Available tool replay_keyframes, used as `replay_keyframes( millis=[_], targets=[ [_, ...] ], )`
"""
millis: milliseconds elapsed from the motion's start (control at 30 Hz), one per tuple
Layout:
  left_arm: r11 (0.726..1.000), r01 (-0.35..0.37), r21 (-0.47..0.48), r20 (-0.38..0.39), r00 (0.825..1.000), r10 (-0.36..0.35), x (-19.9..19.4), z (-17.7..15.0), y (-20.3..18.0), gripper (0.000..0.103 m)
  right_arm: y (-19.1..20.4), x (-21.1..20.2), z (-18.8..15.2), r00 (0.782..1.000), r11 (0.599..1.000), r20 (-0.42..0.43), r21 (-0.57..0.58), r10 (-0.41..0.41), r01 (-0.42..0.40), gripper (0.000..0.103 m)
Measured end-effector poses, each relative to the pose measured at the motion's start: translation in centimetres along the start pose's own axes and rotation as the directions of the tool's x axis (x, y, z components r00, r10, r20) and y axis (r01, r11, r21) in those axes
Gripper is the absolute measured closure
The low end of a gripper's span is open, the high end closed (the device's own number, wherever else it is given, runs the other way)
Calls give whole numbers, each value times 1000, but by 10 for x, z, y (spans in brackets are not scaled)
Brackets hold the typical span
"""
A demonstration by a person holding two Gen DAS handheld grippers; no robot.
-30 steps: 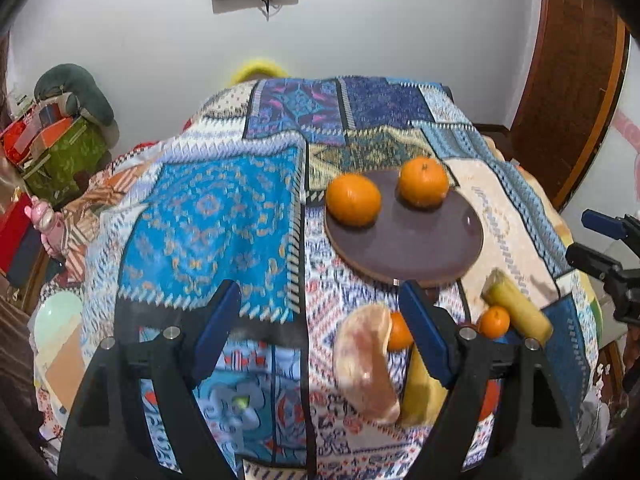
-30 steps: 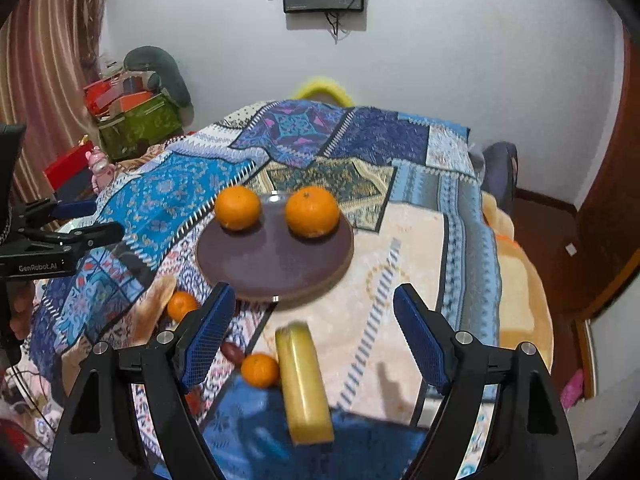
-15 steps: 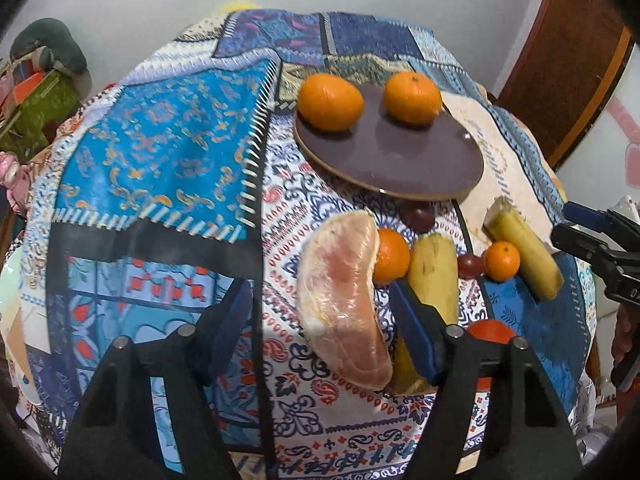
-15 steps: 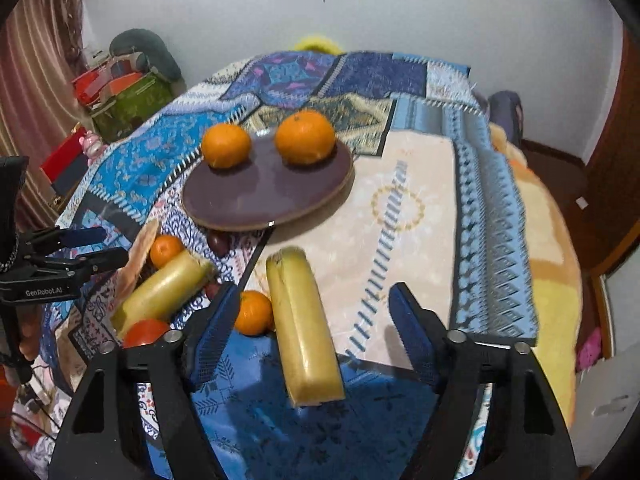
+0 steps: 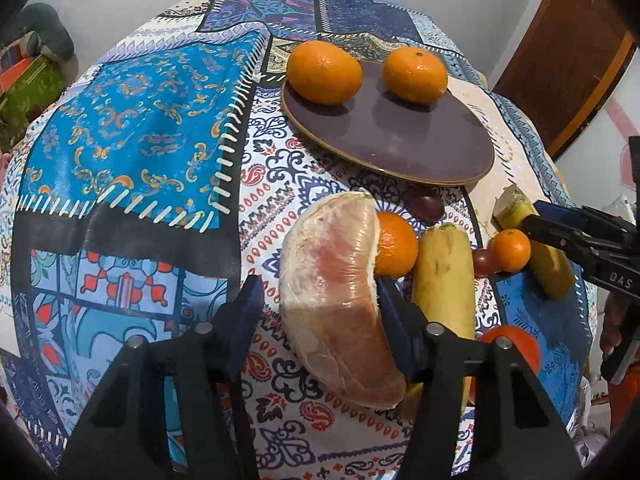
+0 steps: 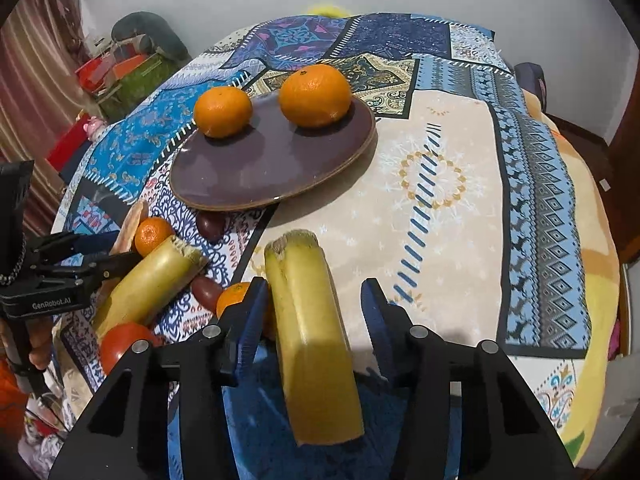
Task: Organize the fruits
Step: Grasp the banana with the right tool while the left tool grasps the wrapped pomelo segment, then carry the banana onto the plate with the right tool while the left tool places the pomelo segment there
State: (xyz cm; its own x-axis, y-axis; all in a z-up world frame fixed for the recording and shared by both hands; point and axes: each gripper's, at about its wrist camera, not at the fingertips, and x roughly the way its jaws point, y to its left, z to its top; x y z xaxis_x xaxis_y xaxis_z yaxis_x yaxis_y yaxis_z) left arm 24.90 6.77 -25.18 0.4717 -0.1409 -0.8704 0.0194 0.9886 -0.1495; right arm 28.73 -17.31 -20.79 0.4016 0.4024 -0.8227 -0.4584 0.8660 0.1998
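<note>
Patchwork-covered counter (image 6: 460,184) carries a brown plate (image 6: 256,176) (two oranges on it). Pomelo wedge (image 5: 336,300) lies between the wide-open left hand-held gripper (image 5: 320,308) fingers; banana piece (image 6: 312,328) between the wide-open right hand-held gripper (image 6: 312,312) fingers.

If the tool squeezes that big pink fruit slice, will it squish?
Probably a bit: the pink fruit slice looks soft and pulpy, with glossy skin that may be slippery. Curved and lying flat between the left tool's open fingers, it likely won't roll.
</note>
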Motion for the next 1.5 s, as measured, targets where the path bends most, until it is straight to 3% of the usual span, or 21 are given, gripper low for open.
replay_keyframes(
  millis=[100, 200, 300, 500, 1000, 1500],
  targets=[
    [1000, 9, 9, 5, 1000, -9, 1, 0, -2, 55, 0, 3, 4, 1000, 1000, -4, -4, 6, -6, 58],
    [1000, 9, 11, 5, 1000, -9, 0, -1, -3, 55, 0, 7, 9, 1000, 1000, -9, -8, 11, -11, 59],
    [1000, 7, 5, 5, 1000, -7, 0, 1, -3, 56, -1, 10, 13, 999, 999, -21, -7, 38, -38, 71],
    [1000, -31, -2, 22, 999, 31, -8, 4, -2, 58, -4, 7, 13, 999, 999, -20, 6, 45, -44, 71],
    [998, -55, 11, 163, 985, 53, -66, 24, -12, 58, -7, -64, 23, 985, 1000, 172, 17, -25, 22, 72],
    [999, -39, 16, 233, 972, 34, -73, 67, -23, 58, 10, -75, 54, 966, 999, 258, -35, -14, 24, 73]
  ],
)
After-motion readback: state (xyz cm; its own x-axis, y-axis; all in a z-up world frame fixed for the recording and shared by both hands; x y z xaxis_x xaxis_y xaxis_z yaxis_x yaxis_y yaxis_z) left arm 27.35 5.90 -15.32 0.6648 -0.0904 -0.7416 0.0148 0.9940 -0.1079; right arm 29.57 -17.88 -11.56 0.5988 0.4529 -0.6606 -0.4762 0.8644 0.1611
